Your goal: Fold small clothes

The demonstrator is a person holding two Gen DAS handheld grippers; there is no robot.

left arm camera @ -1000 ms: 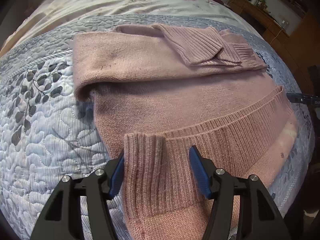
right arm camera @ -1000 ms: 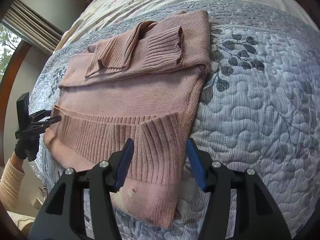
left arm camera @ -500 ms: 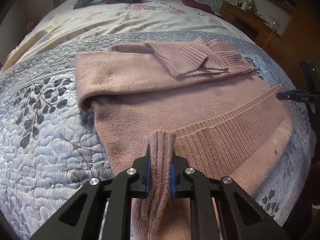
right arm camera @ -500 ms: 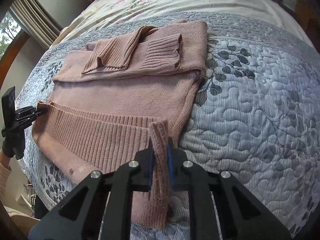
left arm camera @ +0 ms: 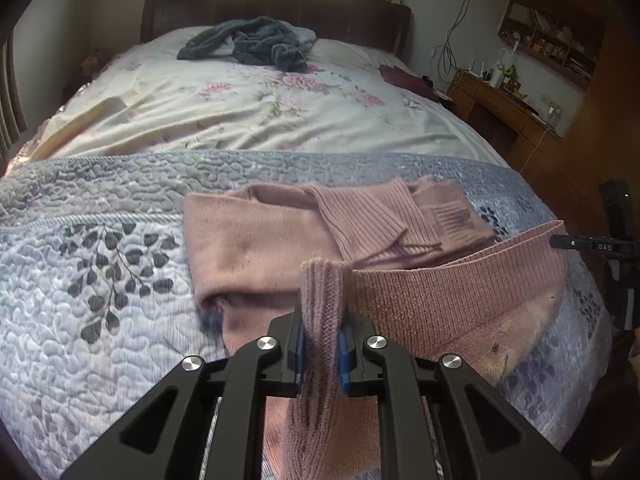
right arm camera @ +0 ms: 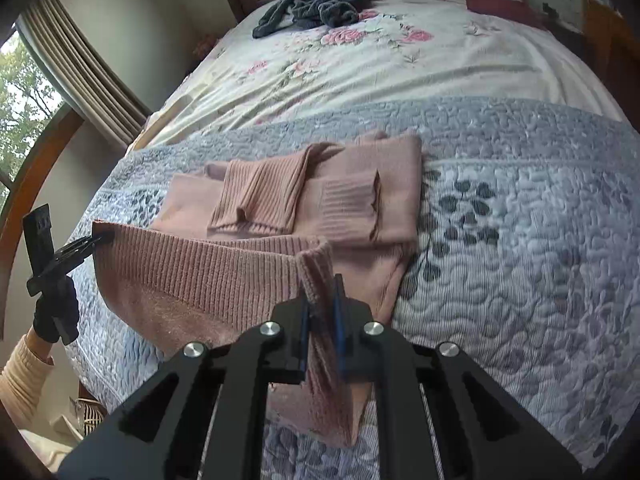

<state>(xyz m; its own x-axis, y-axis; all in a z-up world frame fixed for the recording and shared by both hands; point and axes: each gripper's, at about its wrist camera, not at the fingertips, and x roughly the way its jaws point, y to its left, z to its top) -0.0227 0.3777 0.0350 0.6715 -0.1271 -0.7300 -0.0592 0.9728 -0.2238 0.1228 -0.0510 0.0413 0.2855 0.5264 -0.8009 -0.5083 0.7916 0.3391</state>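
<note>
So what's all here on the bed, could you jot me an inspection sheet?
Surface: blue-grey quilt over a floral sheet.
Job's things: pink sweater, sleeves folded across, ribbed hem lifted.
Clutter: dark grey garment near the headboard; maroon cloth.
Grippers: left tongs and right tongs each clamp a hem corner.
Cables: wires hang on the far wall.
Surroundings: wooden desk, curtain, window.

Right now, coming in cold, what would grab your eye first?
The pink sweater on the blue quilt, sleeves already folded across its top. Both grippers are shut on its ribbed hem, left gripper and right gripper at opposite corners, lifting it off the bed. Far behind, a grey heap of clothes lies near the headboard.
</note>
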